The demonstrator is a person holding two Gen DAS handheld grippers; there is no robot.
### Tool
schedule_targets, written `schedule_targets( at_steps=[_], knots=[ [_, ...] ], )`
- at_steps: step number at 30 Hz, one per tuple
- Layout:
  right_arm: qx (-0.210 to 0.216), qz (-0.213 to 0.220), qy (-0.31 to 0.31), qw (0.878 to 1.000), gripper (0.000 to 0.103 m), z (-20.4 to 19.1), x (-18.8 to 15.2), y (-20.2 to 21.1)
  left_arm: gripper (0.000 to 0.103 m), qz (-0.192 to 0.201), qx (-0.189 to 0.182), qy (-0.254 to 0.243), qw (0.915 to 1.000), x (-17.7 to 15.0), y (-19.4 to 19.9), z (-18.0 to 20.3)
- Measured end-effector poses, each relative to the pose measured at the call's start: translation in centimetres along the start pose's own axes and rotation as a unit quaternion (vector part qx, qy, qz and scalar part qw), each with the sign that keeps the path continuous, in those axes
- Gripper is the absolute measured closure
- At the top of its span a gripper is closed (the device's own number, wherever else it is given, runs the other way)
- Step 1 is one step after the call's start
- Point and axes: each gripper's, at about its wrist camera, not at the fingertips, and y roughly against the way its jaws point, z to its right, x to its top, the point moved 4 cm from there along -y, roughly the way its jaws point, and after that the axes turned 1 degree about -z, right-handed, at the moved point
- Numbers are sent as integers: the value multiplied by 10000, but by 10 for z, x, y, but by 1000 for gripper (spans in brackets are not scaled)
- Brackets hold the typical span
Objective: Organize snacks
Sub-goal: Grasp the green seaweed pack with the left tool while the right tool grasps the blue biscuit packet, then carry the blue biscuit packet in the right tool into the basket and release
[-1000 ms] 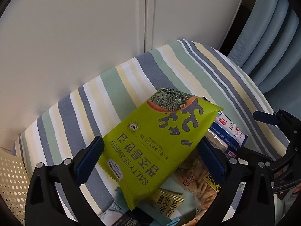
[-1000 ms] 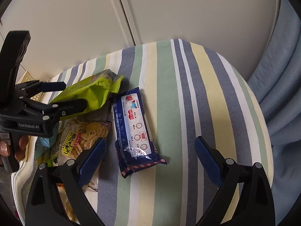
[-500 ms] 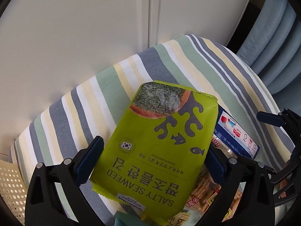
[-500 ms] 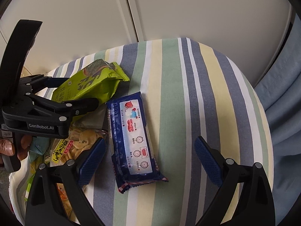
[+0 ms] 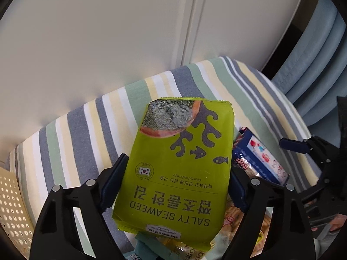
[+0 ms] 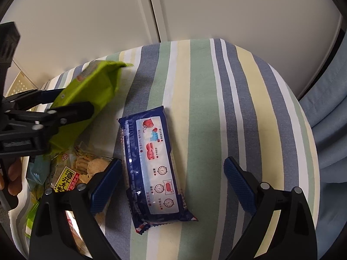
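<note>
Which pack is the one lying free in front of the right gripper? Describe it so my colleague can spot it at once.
Look at the striped cloth: left of its middle lies a long dark blue packet, flat, between the open fingers of the right gripper. Unlike the lime green seaweed bag clamped in the left gripper, it has a pale panel with small clock pictures.

The seaweed bag (image 5: pixel 180 173) was matt green plastic film; the blue pack (image 6: pixel 154 166) shone glossy; the striped cloth (image 6: pixel 216 108) looked woven and soft.
</note>
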Motion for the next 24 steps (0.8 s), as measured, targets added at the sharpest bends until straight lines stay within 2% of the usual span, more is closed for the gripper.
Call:
schedule_targets(
  at_steps=[8, 11, 13, 16, 24],
  knots=[
    [-152, 98, 43, 9998, 11, -7, 10, -11, 19, 506, -240, 247, 9981, -6, 51, -11],
    [-312, 178, 79, 9993, 26, -11, 12, -10, 19, 578, -259, 360, 9973, -10, 65, -17],
    [-350, 213, 45, 9992, 42, -11, 11, -9, 19, 643, -281, 450, 9965, -15, 77, -21],
    [-281, 230, -123, 9993, 58, -6, 10, -5, 19, 794, -375, 552, 9946, -20, 94, -24],
    [-220, 359, -387, 9984, 59, 6, 1, 13, 19, 1200, -616, 814, 9875, -37, 139, -26]
  ],
)
